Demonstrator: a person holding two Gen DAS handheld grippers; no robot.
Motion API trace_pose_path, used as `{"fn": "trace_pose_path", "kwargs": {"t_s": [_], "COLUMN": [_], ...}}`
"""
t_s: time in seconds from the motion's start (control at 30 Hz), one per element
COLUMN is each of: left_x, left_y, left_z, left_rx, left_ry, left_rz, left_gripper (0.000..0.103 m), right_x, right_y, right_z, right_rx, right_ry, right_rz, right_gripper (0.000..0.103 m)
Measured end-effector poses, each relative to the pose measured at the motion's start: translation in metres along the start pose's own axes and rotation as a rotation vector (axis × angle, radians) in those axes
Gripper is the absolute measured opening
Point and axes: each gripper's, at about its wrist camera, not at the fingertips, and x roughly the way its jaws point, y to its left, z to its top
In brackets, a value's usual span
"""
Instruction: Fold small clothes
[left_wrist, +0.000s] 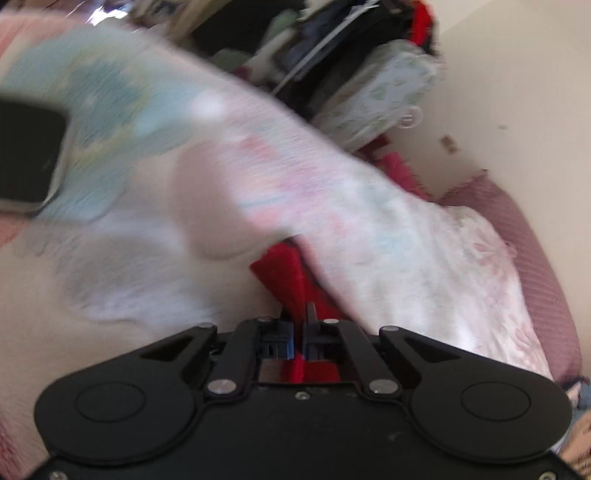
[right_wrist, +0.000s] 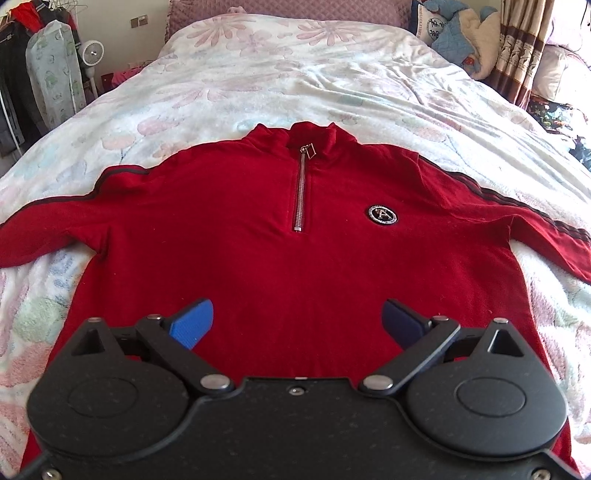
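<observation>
Red velour pullover (right_wrist: 229, 236) lies face-up, spread on the bed (right_wrist: 303, 77); soft, limp and light, best pinched at hem or cuffs; left hand-held gripper (left_wrist: 299, 317) is clamped on its edge; right hand-held gripper (right_wrist: 297, 319) gapes above the hem.

Left gripper (left_wrist: 298, 325) body: matte black housing with two round raised discs at its sides.
Left gripper linkage: black arms pinned with silver rivets, a small screw at centre, blue pads at the inner faces.
Right gripper (right_wrist: 298, 321) body: black speckled housing with the same twin discs.
Right gripper fingers (right_wrist: 194, 325): bright blue ribbed pad on one, darker navy pad on the other.
Right gripper fasteners: silver pivot pins, corner screws.
</observation>
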Motion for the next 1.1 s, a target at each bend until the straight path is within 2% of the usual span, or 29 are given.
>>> {"fn": "trace_pose_path", "kwargs": {"t_s": [0.1,0.2,0.37,0.5,0.6,0.63,0.67,0.7,0.73,0.8,0.87,0.9,0.97,1.03,1.1], "left_x": [-0.016,-0.036,-0.075,-0.093,-0.095,-0.094,-0.09,-0.086,-0.083,-0.084,-0.084,-0.078,-0.054,-0.033,-0.013], "left_y": [-0.034,-0.086,-0.192,-0.261,-0.29,-0.296,-0.302,-0.304,-0.303,-0.296,-0.28,-0.267,-0.243,-0.218,-0.193], "left_z": [0.001,-0.007,-0.061,-0.137,-0.207,-0.232,-0.253,-0.275,-0.294,-0.311,-0.308,-0.296,-0.271,-0.249,-0.227], "left_rx": [0.04,0.079,0.236,0.278,0.287,0.298,0.315,0.333,0.351,0.404,0.463,0.481,0.503,0.531,0.553], "left_ry": [-0.005,0.015,0.064,0.222,0.376,0.44,0.504,0.583,0.655,0.689,0.656,0.642,0.608,0.577,0.554], "left_rz": [-0.099,-0.249,-0.503,-0.692,-0.776,-0.804,-0.816,-0.817,-0.802,-0.802,-0.771,-0.741,-0.658,-0.552,-0.456], "left_gripper": [0.001,0.001,0.001,0.001,0.002,0.005,0.025,0.039,0.043,0.044,0.044,0.044,0.045,0.045,0.045], "right_x": [-0.003,-0.008,-0.019,-0.027,-0.03,-0.031,-0.031,-0.031,-0.03,-0.028,-0.022,-0.017,0.001,0.024,0.049], "right_y": [-0.009,-0.022,-0.056,-0.088,-0.111,-0.118,-0.127,-0.133,-0.139,-0.151,-0.164,-0.169,-0.183,-0.194,-0.198], "right_z": [-0.002,-0.005,-0.013,-0.02,-0.025,-0.027,-0.028,-0.029,-0.03,-0.03,-0.026,-0.024,-0.015,-0.003,0.01], "right_rx": [0.018,0.041,0.099,0.159,0.193,0.203,0.216,0.225,0.232,0.248,0.278,0.3,0.364,0.422,0.428], "right_ry": [-0.002,-0.005,-0.007,-0.012,-0.01,-0.009,-0.007,-0.005,-0.004,-0.015,-0.036,-0.042,-0.058,-0.061,-0.058], "right_rz": [0.014,0.024,0.017,-0.002,-0.027,-0.036,-0.047,-0.052,-0.052,-0.027,0.035,0.07,0.175,0.241,0.263], "right_gripper": [0.1,0.1,0.1,0.1,0.1,0.1,0.1,0.1,0.1,0.1,0.1,0.099,0.083,0.072,0.071]}}
